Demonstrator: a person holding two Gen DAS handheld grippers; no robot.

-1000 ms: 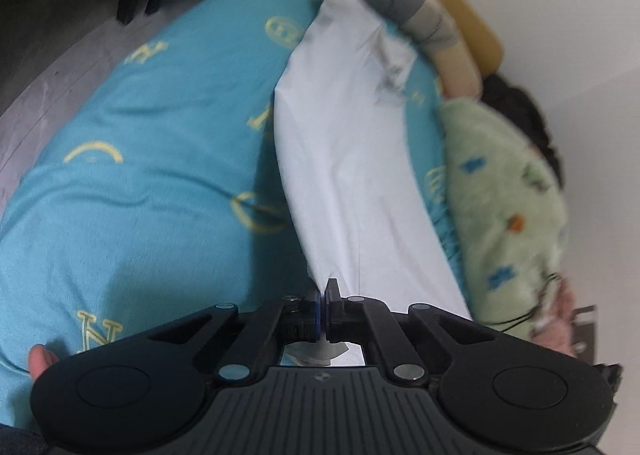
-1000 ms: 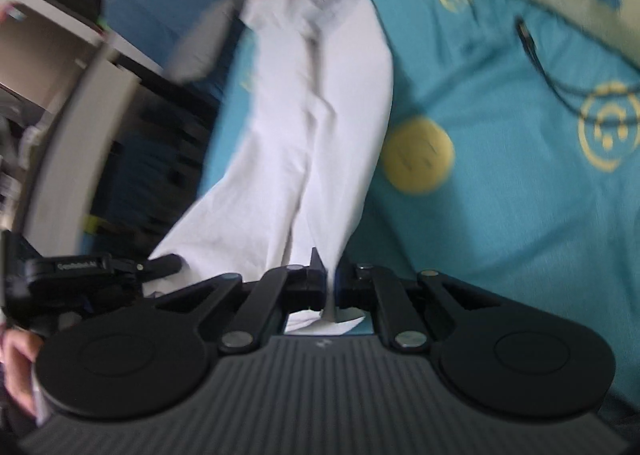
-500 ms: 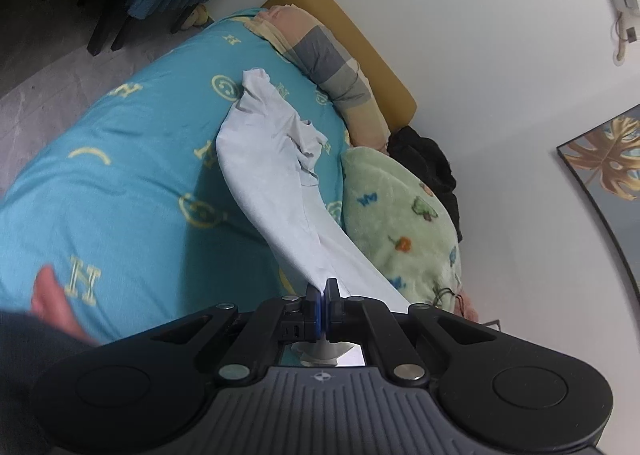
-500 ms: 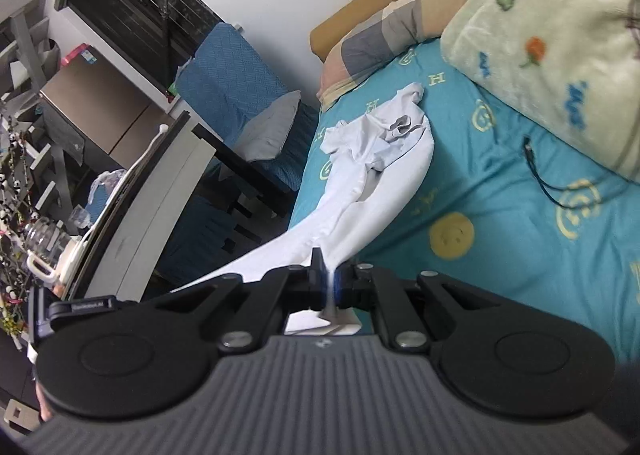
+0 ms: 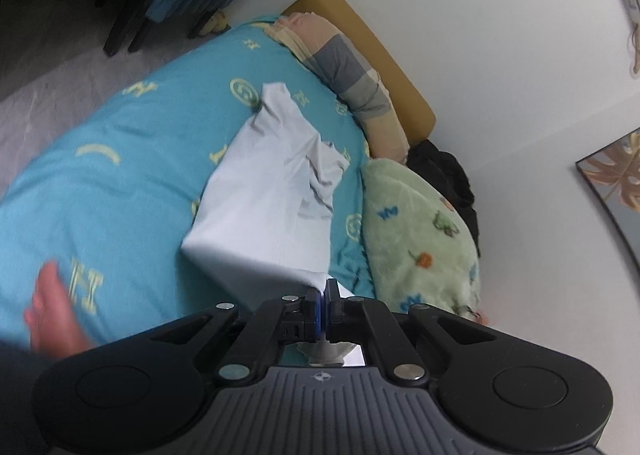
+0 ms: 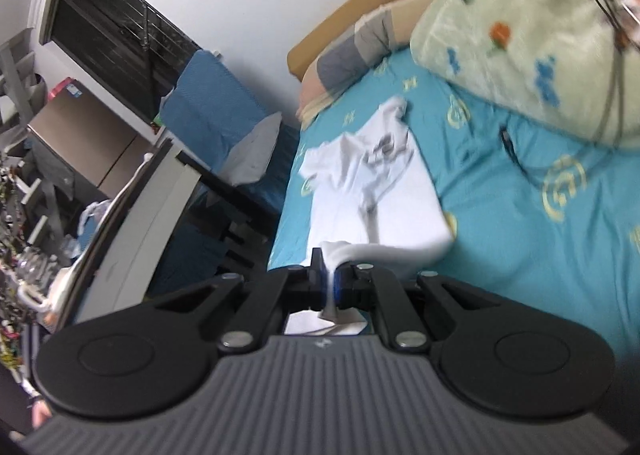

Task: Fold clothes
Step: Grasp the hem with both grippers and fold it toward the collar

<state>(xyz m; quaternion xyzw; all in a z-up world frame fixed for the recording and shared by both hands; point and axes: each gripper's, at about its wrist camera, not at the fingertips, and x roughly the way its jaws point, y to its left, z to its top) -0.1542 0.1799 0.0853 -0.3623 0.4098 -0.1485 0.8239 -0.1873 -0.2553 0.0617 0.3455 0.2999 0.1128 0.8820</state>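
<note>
A white garment (image 5: 272, 191) lies stretched across a bed covered in a turquoise sheet (image 5: 120, 191) with yellow letters and smiley faces. Its far end is crumpled near the pillows, while its near edge is lifted off the bed and held at two corners. The left gripper (image 5: 323, 297) has its fingers pressed together on one corner of the fabric, and the right gripper (image 6: 329, 277) pinches the other corner, with a tuft of white cloth hanging down between its fingers. Between the two grips the near edge folds back over the rest of the garment. Just beside the garment lies a pale green fleece blanket (image 5: 424, 231) with small coloured figures, and a striped pillow (image 5: 348, 67) rests against a mustard headboard (image 5: 380, 55). A black cable (image 6: 516, 155) lies on the sheet near the blanket. A blurred hand (image 5: 52, 311) shows at the left wrist view's lower left.
</note>
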